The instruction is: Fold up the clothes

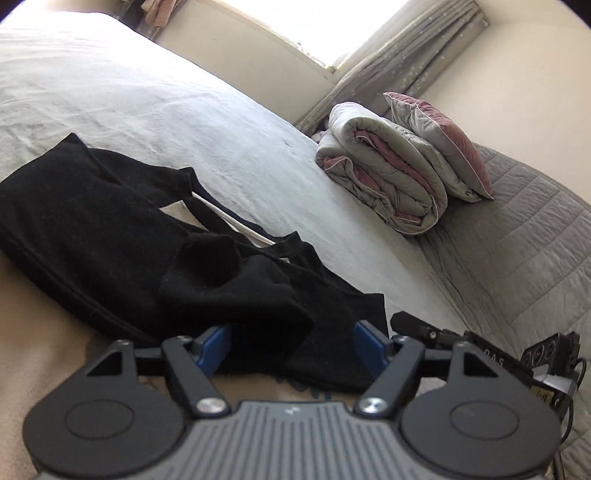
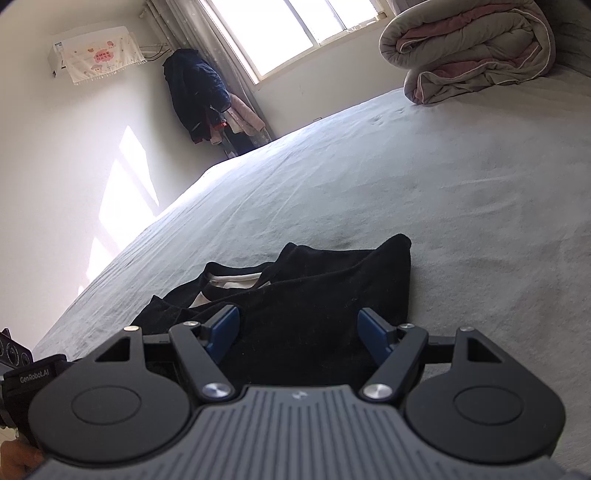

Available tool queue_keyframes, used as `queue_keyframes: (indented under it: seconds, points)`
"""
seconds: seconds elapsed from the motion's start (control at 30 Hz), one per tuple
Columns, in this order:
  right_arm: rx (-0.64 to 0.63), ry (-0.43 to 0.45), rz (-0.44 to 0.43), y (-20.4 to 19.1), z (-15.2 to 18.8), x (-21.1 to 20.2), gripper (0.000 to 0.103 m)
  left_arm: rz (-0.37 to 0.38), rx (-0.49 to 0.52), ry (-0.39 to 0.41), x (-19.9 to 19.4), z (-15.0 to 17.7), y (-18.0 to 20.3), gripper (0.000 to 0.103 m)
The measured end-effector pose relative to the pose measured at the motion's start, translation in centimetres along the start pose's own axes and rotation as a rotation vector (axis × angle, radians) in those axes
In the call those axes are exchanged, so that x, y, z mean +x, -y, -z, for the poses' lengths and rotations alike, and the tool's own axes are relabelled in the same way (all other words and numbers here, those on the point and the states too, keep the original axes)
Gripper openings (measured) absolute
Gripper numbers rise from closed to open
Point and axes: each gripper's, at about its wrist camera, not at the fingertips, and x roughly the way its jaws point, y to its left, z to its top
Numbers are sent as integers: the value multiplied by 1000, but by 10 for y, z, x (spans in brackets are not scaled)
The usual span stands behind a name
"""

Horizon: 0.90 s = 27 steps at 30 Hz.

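Note:
A black garment (image 1: pixel 110 229) with a pale lining at the neck lies rumpled on the grey bed sheet (image 1: pixel 147 110). My left gripper (image 1: pixel 291 341) is open, its blue pads wide apart, with a bunched fold of the black cloth lying between them. In the right wrist view the same black garment (image 2: pixel 325 295) lies just ahead, and my right gripper (image 2: pixel 299 330) is open low over its near edge. Whether either gripper's pads touch the cloth I cannot tell. The other gripper (image 1: pixel 480 354) shows at the lower right of the left wrist view.
A rolled grey and pink quilt (image 1: pixel 384 177) with a pillow (image 1: pixel 443 144) sits at the head of the bed. A grey quilted cover (image 1: pixel 524 266) lies beside it. A coat rack with jackets (image 2: pixel 199 96) stands by the window (image 2: pixel 295 33). A hand (image 2: pixel 18 461) shows at the bottom left.

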Motion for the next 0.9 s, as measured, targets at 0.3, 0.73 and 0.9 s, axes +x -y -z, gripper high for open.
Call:
queue_keyframes:
  seconds: [0.3, 0.73, 0.9]
  points:
    - [-42, 4, -38, -14, 0, -3, 75, -112, -157, 24, -11, -32, -27, 73]
    - [-18, 9, -27, -9, 0, -3, 75, -80, -308, 30, 21, -24, -21, 8]
    - [23, 23, -24, -1, -3, -6, 75, 28, -135, -37, 48, -15, 22, 8]
